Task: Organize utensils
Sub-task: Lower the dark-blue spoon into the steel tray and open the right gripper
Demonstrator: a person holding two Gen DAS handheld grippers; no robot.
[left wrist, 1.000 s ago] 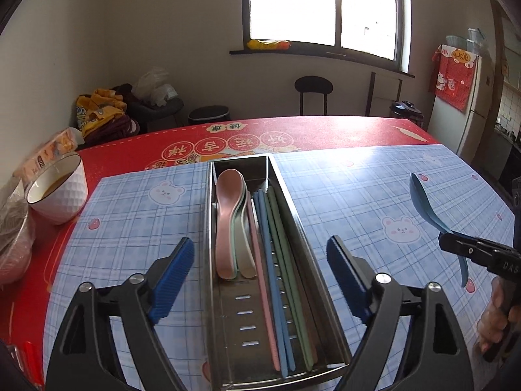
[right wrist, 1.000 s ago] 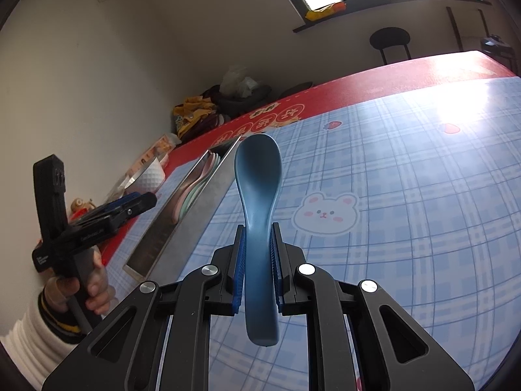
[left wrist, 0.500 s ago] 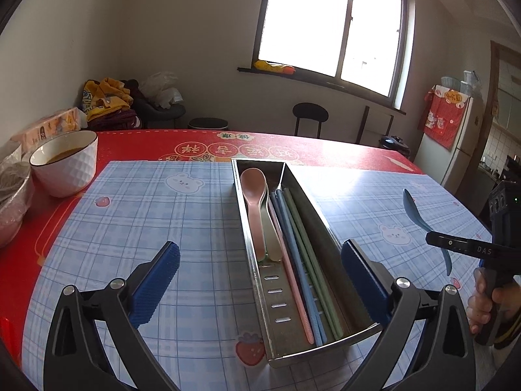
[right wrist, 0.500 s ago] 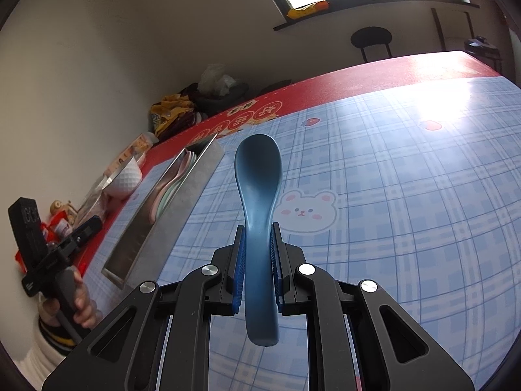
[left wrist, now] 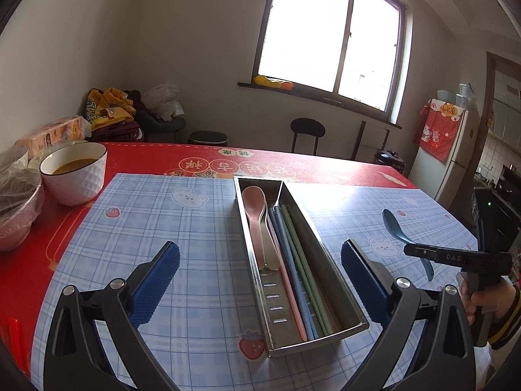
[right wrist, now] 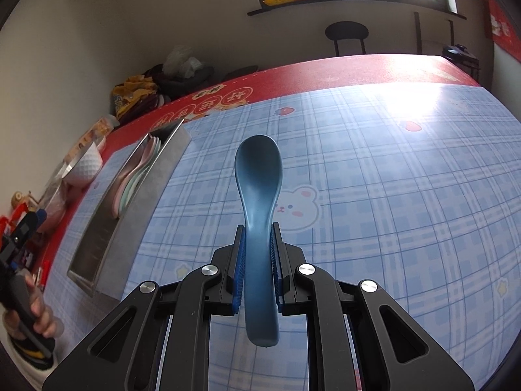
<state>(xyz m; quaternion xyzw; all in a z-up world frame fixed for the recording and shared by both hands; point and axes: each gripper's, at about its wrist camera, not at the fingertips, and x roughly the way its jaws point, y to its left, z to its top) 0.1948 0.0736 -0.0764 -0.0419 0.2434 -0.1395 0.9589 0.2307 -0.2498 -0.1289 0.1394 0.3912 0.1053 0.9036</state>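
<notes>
My right gripper (right wrist: 257,270) clamps the handle of the blue spoon (right wrist: 259,202), bowl forward, above the checked mat (right wrist: 390,195) — clear of the surface. My left gripper (left wrist: 260,280) stands with its jaws wide and nothing between the pads; they have just been opening. Ahead of it, slightly right, lies the steel utensil tray (left wrist: 325,280) on the mat. Inside: a pink spoon (left wrist: 255,215) stacked on a pale one on the left, pink, blue and green chopsticks (left wrist: 293,260) alongside. Far left — a white bowl (left wrist: 76,176) on the red tablecloth (left wrist: 146,159).
</notes>
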